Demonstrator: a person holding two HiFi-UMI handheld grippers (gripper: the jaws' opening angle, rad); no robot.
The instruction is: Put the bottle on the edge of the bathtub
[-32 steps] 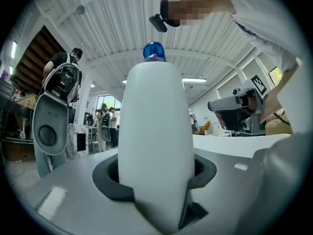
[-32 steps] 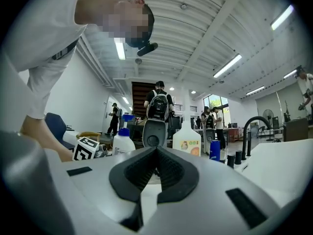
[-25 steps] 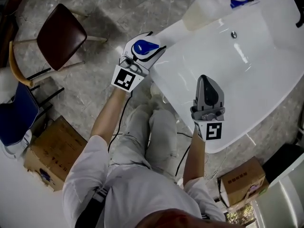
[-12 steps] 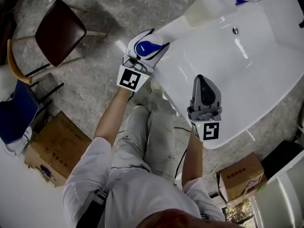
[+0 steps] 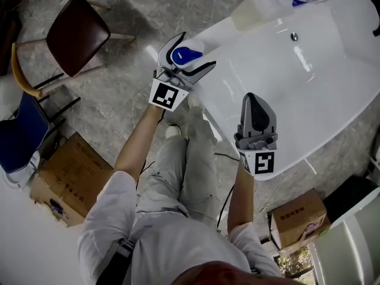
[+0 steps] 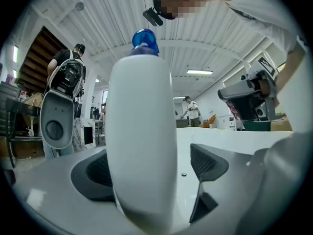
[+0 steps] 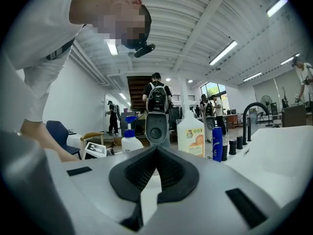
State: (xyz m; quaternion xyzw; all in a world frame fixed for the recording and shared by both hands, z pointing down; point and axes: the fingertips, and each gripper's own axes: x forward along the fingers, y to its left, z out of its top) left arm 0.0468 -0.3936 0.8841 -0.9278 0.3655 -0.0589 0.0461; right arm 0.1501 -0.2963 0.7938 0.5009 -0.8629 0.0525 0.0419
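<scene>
White bathtub (image 5: pixel 309 88) fills upper right of head view, grey stone floor (image 5: pixel 119 105) around it. Floor items, left: chair with dark red seat (image 5: pixel 77 31), blue chair (image 5: pixel 21 135), cardboard box (image 5: pixel 68 180); second box (image 5: pixel 297 221) lower right. Pale jug (image 5: pixel 261 8) sits on far part of tub edge. Left gripper (image 5: pixel 187 57) at tub's left end, jaws opening; white bottle (image 6: pixel 141 131) with blue cap stands upright between them on the bathtub edge. In left gripper view the right-hand pad (image 6: pixel 210 161) is clear of the bottle wall; left-hand pad mostly hidden behind the bottle, contact not readable. Right gripper (image 7: pixel 155 155) hangs over the near rim, well apart from bottle, jaws together, pads meeting at the tip, nothing between
</scene>
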